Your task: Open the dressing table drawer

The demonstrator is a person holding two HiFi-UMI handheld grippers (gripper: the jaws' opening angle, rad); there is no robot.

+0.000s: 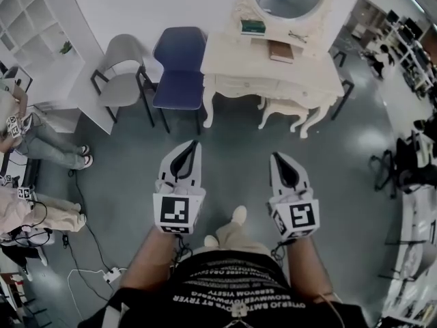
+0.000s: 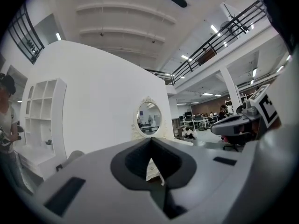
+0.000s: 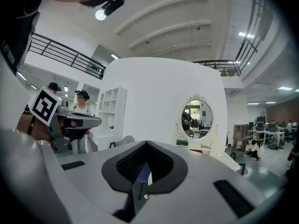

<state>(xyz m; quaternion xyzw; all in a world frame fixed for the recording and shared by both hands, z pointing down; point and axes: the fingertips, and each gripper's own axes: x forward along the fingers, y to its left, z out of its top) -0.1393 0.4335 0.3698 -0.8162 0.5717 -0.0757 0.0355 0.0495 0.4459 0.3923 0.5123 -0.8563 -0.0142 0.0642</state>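
Left gripper (image 2: 150,141): jaws together, empty.
Mirror (image 2: 149,118): above jaw tips.
Table (image 2: 153,169): behind jaw gap.
Right gripper (image 2: 236,123): right of jaws.
Shelf (image 2: 39,111): left of jaws.

White print on the person's black shirt (image 1: 235,287) is upside down and cannot be read.

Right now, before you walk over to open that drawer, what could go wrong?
The left tongs and right tongs are both shut and empty, so they might bump the cream carved drawer front instead of gripping it. The cream curvy-legged stool stands right at the cream dressing table, so it could get in the way. The dark blue chair stands close beside it, easy to knock.
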